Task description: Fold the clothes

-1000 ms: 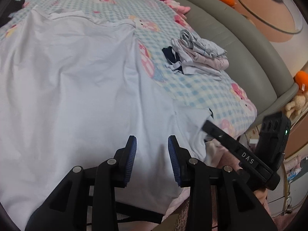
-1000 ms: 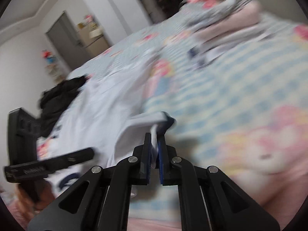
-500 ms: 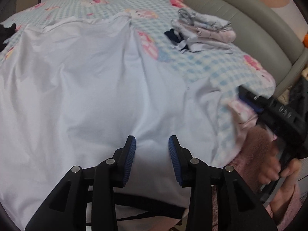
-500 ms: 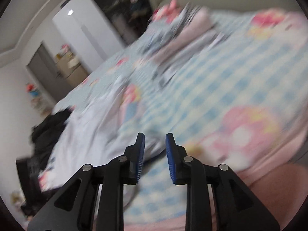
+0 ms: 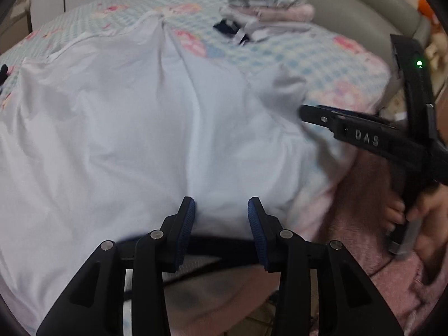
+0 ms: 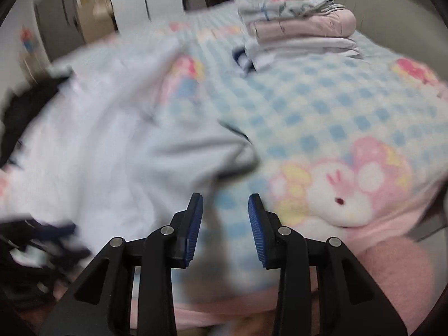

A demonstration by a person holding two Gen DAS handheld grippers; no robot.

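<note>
A large white T-shirt (image 5: 134, 128) lies spread over the bed, its hem hanging at the near edge. My left gripper (image 5: 221, 210) is open and empty just above the shirt's near hem. My right gripper (image 6: 225, 201) is open and empty, beside the shirt's right sleeve (image 6: 212, 151), which lies loose on the checked sheet. The right gripper also shows in the left wrist view (image 5: 310, 113), at the shirt's right edge. The right wrist view is blurred.
A stack of folded clothes (image 5: 266, 8) sits at the far right of the bed, also seen in the right wrist view (image 6: 296, 25). The blue checked sheet (image 6: 336, 117) has pink rabbit prints. A dark garment (image 6: 25, 106) lies at the far left. A grey headboard (image 5: 364, 11) borders the right.
My right gripper has let go of the shirt's sleeve and opened; the sleeve now lies on the sheet. My left gripper has dropped closer to the near hem, still open.
</note>
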